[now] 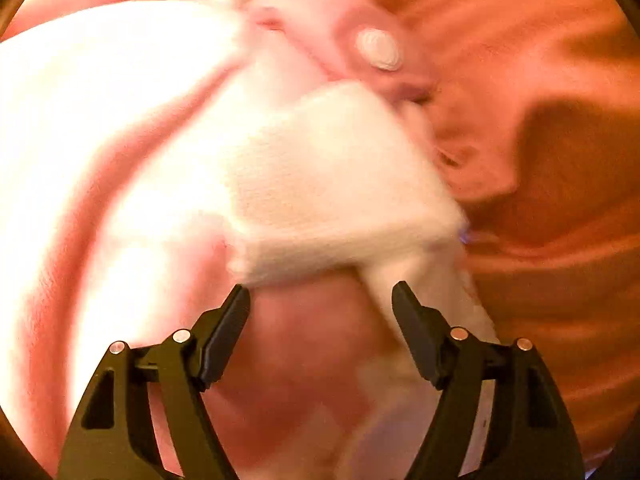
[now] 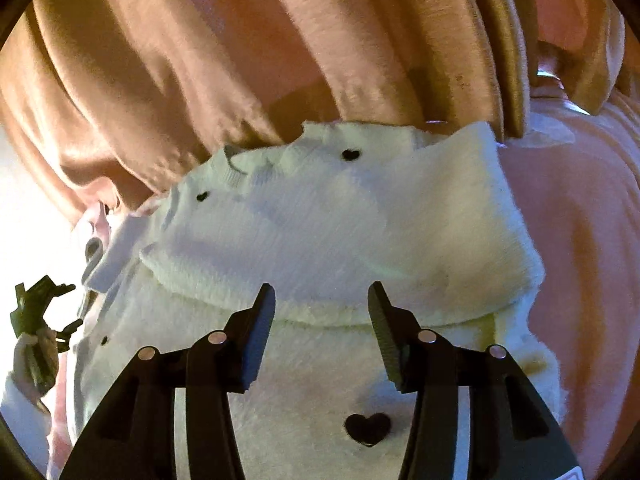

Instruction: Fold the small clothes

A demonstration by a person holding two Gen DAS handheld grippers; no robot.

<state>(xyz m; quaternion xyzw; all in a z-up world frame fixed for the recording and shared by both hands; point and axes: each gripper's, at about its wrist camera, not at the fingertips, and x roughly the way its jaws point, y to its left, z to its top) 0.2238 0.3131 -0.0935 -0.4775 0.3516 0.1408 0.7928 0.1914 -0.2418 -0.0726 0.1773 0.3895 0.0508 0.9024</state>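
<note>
Left gripper (image 1: 321, 300): tilted downward over pink bedding (image 1: 60, 160), jaws spread wide, nothing pinched; a blurred white knitted flap (image 1: 340, 184) just past the fingertips, its lower edge near the left pad, a strip of it running down beside the right pad. Whether that flap touches the pads: cannot tell through the blur. In the right wrist view, same gripper (image 2: 70, 306) small at the far left edge, held in a person's hand (image 2: 34, 354), jaws apart, beside the sweater's left edge

White sweater (image 2: 320, 240): lying flat on the pink bedding (image 2: 580, 240), in front of hanging tan curtain (image 2: 200, 60). Collar end toward the curtain, hem end toward the camera, long axis running away from the lens. Small black hearts dotted over it, one large heart (image 2: 367, 429) low in the middle. A sleeve or side panel folded across the chest, making a thick ridge from left to right

Right gripper (image 2: 322, 304): angled down over the sweater's lower half, jaws roughly half apart, gripping nothing, tips just before the folded ridge
</note>
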